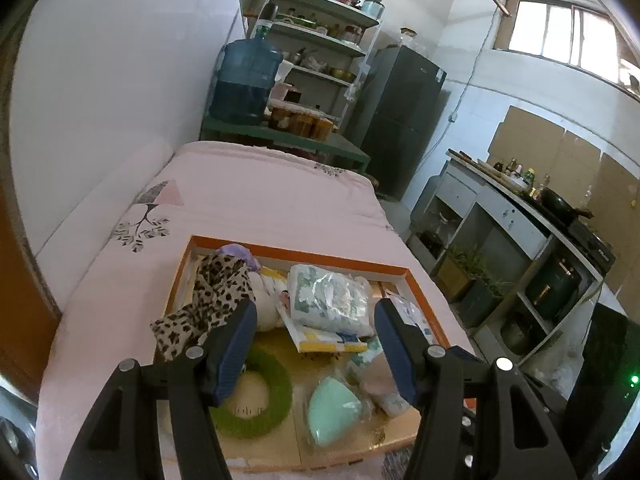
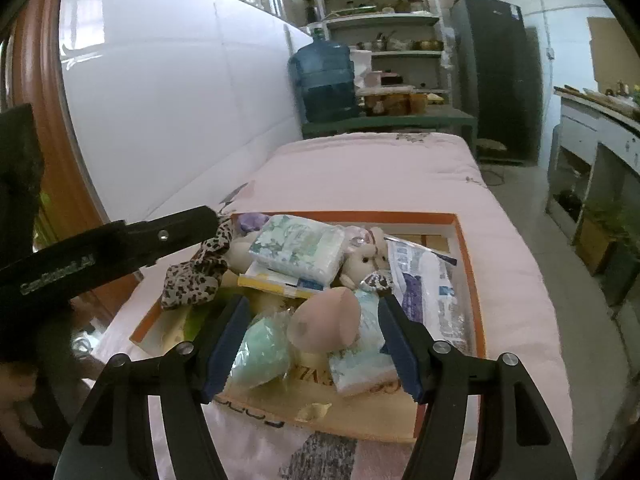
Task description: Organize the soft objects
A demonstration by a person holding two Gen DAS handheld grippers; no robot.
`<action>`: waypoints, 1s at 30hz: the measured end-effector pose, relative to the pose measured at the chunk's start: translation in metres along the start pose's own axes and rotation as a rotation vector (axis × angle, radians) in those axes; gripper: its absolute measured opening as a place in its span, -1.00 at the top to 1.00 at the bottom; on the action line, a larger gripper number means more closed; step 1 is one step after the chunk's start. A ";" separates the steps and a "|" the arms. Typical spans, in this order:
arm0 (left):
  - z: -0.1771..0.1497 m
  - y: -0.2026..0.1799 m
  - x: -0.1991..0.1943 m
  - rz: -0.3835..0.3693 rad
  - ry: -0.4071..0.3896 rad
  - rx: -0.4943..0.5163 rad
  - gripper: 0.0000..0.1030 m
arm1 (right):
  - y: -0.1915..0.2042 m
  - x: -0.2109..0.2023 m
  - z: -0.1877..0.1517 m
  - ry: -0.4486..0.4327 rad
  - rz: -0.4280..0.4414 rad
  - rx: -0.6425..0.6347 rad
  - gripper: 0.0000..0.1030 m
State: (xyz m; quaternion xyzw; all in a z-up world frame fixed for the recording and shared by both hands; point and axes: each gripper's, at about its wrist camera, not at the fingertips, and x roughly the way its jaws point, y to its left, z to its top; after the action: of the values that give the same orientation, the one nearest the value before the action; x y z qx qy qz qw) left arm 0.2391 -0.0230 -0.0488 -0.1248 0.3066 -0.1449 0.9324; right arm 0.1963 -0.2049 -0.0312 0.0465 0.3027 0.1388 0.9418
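Note:
An orange-rimmed box [image 1: 320, 259] [image 2: 344, 214] lies on a pink bed and is full of soft things. My left gripper [image 1: 316, 312] hovers open over a floral tissue pack [image 1: 330, 296], with nothing between its pads. A leopard-print scarf [image 1: 208, 300] [image 2: 196, 276] drapes over the box's left rim, just outside the left finger. A green fuzzy ring [image 1: 264, 396] and a mint sponge [image 1: 334, 408] lie near the front. My right gripper [image 2: 313, 306] is open above a pink sponge [image 2: 326, 320] and the mint sponge [image 2: 260, 350]. A plush toy [image 2: 366, 256] lies behind them.
The pink bed [image 1: 256, 192] runs along a white wall. A blue water jug [image 1: 246, 80], green shelves and a dark fridge [image 1: 400, 116] stand beyond it. A counter with pots [image 1: 520, 216] lines the right side. A plastic wipes packet [image 2: 428, 292] lies by the box's right wall.

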 end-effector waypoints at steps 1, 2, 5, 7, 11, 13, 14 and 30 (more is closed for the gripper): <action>-0.001 -0.001 -0.003 -0.001 -0.002 0.001 -0.18 | 0.000 -0.003 -0.001 -0.001 -0.004 0.002 -0.33; -0.002 -0.002 -0.007 -0.001 -0.006 0.001 -0.18 | 0.001 -0.006 -0.002 -0.001 -0.007 0.004 -0.33; -0.007 -0.004 -0.017 0.005 -0.012 0.007 -0.18 | 0.001 -0.014 -0.005 0.000 -0.017 0.013 -0.33; -0.010 -0.005 -0.024 0.011 -0.017 0.009 -0.18 | 0.003 -0.020 -0.007 -0.002 -0.023 0.017 -0.33; -0.016 -0.006 -0.038 0.017 -0.017 0.011 -0.18 | 0.007 -0.033 -0.011 -0.008 -0.035 0.020 -0.33; -0.019 -0.006 -0.045 0.024 -0.017 0.011 -0.18 | 0.010 -0.038 -0.014 -0.008 -0.039 0.022 -0.33; -0.020 -0.007 -0.049 0.028 -0.017 0.014 -0.18 | 0.011 -0.041 -0.014 -0.008 -0.040 0.021 -0.33; -0.057 -0.031 -0.128 0.215 -0.094 0.102 -0.18 | 0.047 -0.107 -0.033 -0.051 -0.131 -0.012 -0.33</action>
State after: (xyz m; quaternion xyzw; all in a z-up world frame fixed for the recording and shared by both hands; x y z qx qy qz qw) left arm 0.0999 -0.0153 -0.0145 -0.0505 0.2663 -0.0535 0.9611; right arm 0.0827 -0.1912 0.0095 0.0244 0.2804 0.0776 0.9564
